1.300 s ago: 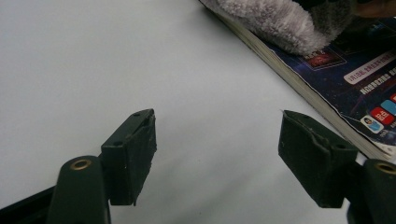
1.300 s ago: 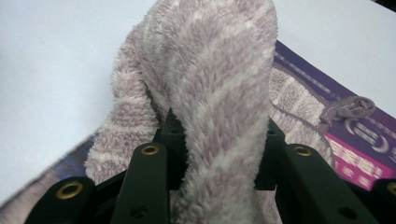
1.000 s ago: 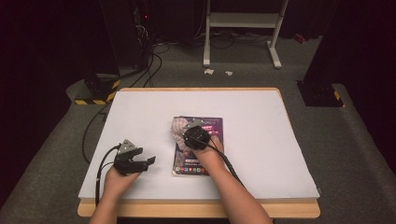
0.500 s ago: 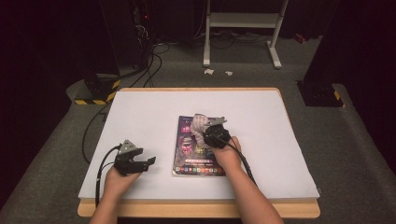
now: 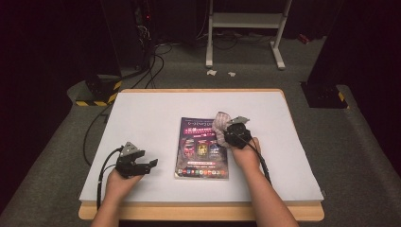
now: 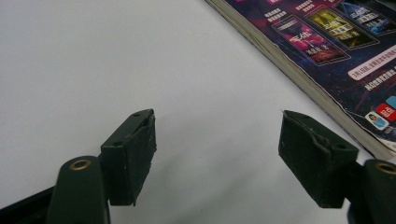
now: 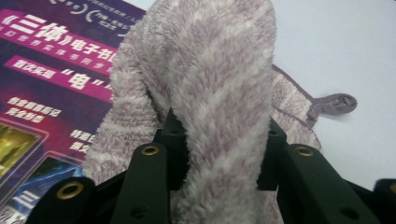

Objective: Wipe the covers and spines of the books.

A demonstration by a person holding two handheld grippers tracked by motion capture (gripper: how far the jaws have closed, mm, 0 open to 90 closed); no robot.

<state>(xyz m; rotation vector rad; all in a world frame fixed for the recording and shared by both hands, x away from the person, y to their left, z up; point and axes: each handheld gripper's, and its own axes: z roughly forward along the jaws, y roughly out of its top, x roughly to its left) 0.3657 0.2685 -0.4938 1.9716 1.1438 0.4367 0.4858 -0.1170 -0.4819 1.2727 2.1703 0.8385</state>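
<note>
A purple-covered book [image 5: 202, 147] lies flat in the middle of the white table top [image 5: 156, 109]. My right gripper [image 5: 231, 128] is shut on a bunched grey-lilac fluffy cloth [image 5: 220, 122] at the book's far right corner. In the right gripper view the cloth [image 7: 210, 88] bulges up between both jaws, over the book cover [image 7: 51, 84]. My left gripper [image 5: 142, 166] rests low on the table left of the book, open with nothing between its jaws. The left gripper view shows its gripper [image 6: 217, 154] over bare table, with the book's [image 6: 327, 51] page edge at the right.
The table has a wooden rim [image 5: 198, 212] at the near edge. Grey carpet [image 5: 359, 142] surrounds it. Behind stand a white metal frame [image 5: 246, 28], black cables [image 5: 151, 61] and a yellow-black striped base [image 5: 97, 97]. A cable [image 5: 101, 172] trails from the left gripper.
The right gripper has carried the cloth to the right across the book, from its left part to its far right corner. The left gripper has stayed put.
</note>
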